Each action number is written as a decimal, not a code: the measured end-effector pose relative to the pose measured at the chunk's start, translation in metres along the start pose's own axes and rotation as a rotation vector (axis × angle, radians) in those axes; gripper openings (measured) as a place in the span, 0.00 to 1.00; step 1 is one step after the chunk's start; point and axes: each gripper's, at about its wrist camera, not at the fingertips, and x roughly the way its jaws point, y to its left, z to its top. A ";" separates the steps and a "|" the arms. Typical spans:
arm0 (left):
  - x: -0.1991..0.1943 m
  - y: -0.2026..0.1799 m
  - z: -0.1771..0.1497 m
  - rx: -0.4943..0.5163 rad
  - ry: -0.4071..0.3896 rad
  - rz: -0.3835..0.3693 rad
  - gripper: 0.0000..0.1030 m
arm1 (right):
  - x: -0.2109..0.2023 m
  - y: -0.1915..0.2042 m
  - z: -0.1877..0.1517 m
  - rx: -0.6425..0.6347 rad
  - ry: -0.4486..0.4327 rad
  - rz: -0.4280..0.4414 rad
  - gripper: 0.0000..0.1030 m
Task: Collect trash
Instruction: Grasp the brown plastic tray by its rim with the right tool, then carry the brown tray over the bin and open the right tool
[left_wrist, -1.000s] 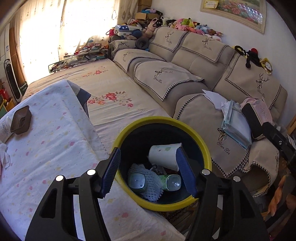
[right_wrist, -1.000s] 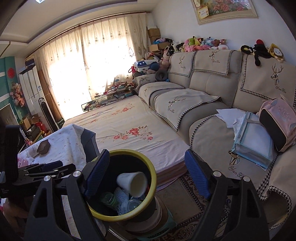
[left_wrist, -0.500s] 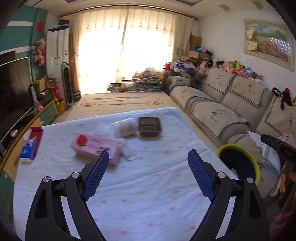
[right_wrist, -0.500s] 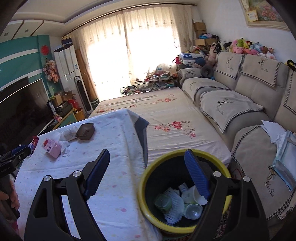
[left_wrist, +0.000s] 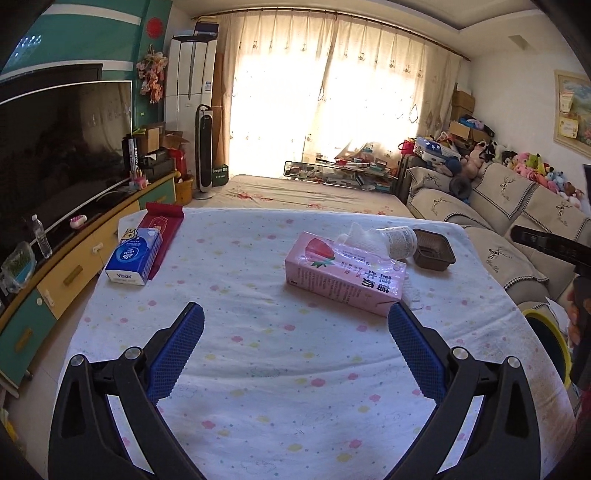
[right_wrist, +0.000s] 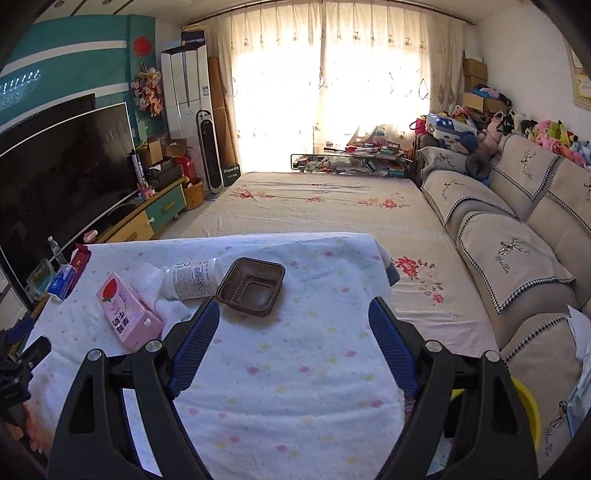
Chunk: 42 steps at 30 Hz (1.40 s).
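The left gripper (left_wrist: 295, 321) hangs over the flower-dotted tablecloth (left_wrist: 258, 387), its blue-padded jaws just opened wide with nothing between them. The right gripper (right_wrist: 293, 314) also stands spread and empty.

Just beyond the left gripper's right pad lies a pink strawberry milk carton (left_wrist: 345, 277) on its side, glossy, with a strawberry picture and Chinese print. Behind it a white crumpled tissue (left_wrist: 356, 236) touches a toppled clear plastic bottle (left_wrist: 400, 242) with a printed label; beside that sits a dark brown ribbed plastic tray (left_wrist: 434, 251), empty. At the table's right edge shows the yellow bin rim (left_wrist: 550, 332).
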 end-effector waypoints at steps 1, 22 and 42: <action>-0.001 -0.003 0.000 0.007 -0.004 -0.002 0.95 | 0.015 0.003 0.003 -0.008 0.020 -0.008 0.76; -0.005 -0.013 -0.003 -0.014 -0.007 0.011 0.95 | 0.145 0.013 0.009 0.055 0.210 -0.047 0.33; -0.004 -0.016 -0.005 0.004 -0.009 0.018 0.95 | 0.062 -0.025 0.009 0.114 0.113 -0.006 0.04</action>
